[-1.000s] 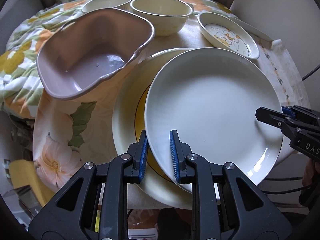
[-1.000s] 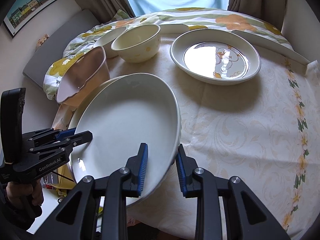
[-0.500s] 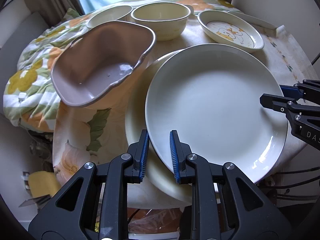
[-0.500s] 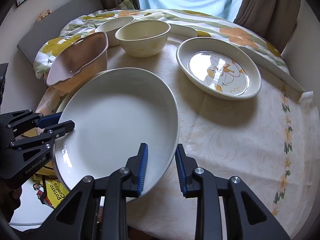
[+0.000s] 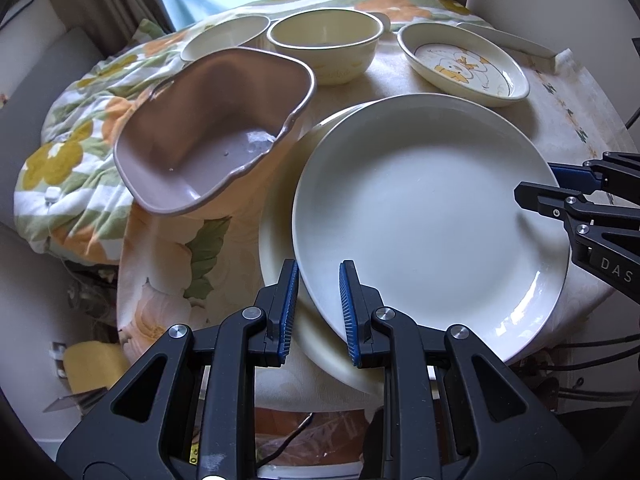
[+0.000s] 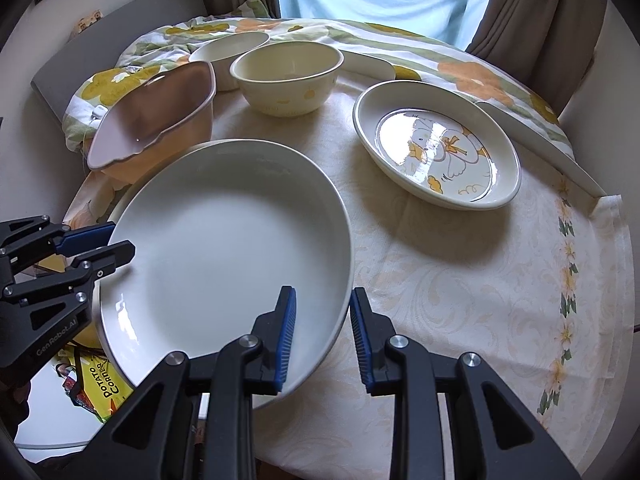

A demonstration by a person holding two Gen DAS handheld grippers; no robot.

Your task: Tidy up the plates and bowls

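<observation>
While a flowered cloth covers it, the round worktop [image 6: 460, 280] carries every dish. Largest among them is the white plate [image 5: 424, 216], held tilted over a cream plate [image 5: 280, 232] that lies flat beneath it at the near left edge of the worktop. Left of these sits the mauve tub [image 5: 208, 136], leaning on its side with its mouth toward the plates. Beyond, on the right, rests the oval duck dish [image 6: 436, 144], well apart from the white plate. At the back stand a cream bowl [image 6: 288, 76] and, just beside it, a shallower bowl [image 6: 228, 50]. The left tool [image 5: 318, 312] is clamped on the white plate's near left rim. The right tool [image 6: 322, 336] is clamped on the plate's opposite rim.
</observation>
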